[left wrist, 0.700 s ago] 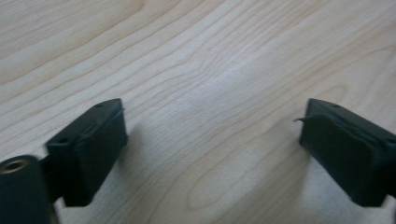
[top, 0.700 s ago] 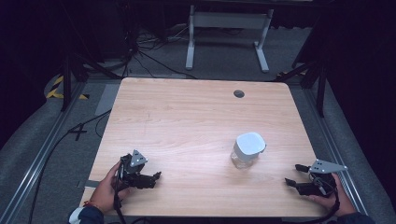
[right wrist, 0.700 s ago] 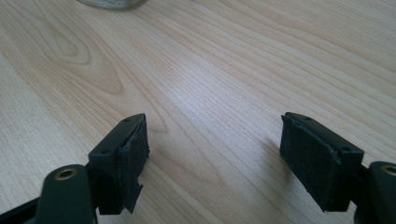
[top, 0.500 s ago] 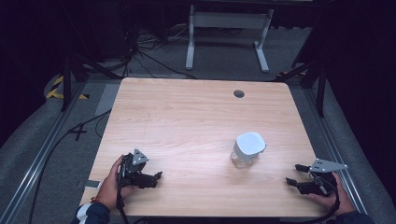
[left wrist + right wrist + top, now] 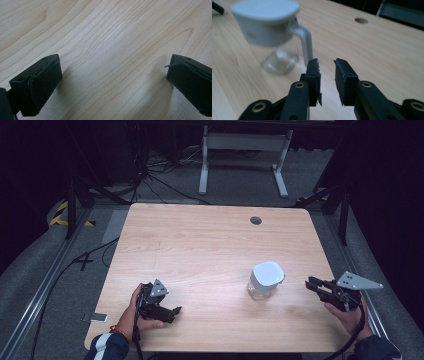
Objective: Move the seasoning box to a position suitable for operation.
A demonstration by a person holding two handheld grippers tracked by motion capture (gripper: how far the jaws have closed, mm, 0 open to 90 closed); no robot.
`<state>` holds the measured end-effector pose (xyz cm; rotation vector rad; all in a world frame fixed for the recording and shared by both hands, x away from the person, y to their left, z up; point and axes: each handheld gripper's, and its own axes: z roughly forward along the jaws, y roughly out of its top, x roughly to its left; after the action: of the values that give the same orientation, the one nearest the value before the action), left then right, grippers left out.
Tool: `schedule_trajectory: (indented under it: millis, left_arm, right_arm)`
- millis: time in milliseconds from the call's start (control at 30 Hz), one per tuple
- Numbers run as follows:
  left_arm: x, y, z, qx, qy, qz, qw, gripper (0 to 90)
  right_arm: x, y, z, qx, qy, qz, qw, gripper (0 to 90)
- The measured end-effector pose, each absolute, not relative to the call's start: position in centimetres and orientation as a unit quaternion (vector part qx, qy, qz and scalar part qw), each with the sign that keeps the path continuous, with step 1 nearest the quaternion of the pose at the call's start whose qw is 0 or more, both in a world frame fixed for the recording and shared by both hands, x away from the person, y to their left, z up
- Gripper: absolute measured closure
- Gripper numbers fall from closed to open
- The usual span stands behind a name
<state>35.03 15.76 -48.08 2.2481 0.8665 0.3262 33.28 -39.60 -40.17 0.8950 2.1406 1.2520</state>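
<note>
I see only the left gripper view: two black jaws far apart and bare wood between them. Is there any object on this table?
Observer: Yes. In the high view one small jug with a white lid and a clear body stands on the table, toward the person's right.

Operator: Is the other gripper near it?

Observer: The right gripper is beside the jug, pointed at it, not touching. Its own view shows the jug's white handle just beyond its jaws, which stand slightly apart with nothing between them.

Operator: And where is my gripper?

Observer: The left gripper sits low near the table's front left, well away from the jug.
</note>
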Motion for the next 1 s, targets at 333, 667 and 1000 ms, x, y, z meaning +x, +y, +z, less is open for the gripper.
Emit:
schedule_trajectory:
  millis: [333,667,1000]
  left_arm:
    - [35.5,15.6,-48.1,0.869,0.326,0.12,0.351,0.1]
    - [36.4,15.0,-48.0,0.873,0.317,0.123,0.35,0.2]
    - [36.4,15.0,-48.0,0.872,0.319,0.12,0.351,0.1]
  right_arm:
    - [37.2,-33.3,-35.6,0.283,0.8,0.47,0.243,89.5]
    - [38.9,-31.2,-34.8,0.265,0.815,0.46,0.233,90.0]
    - [38.3,-32.1,-35.4,0.255,0.83,0.446,0.219,90.0]
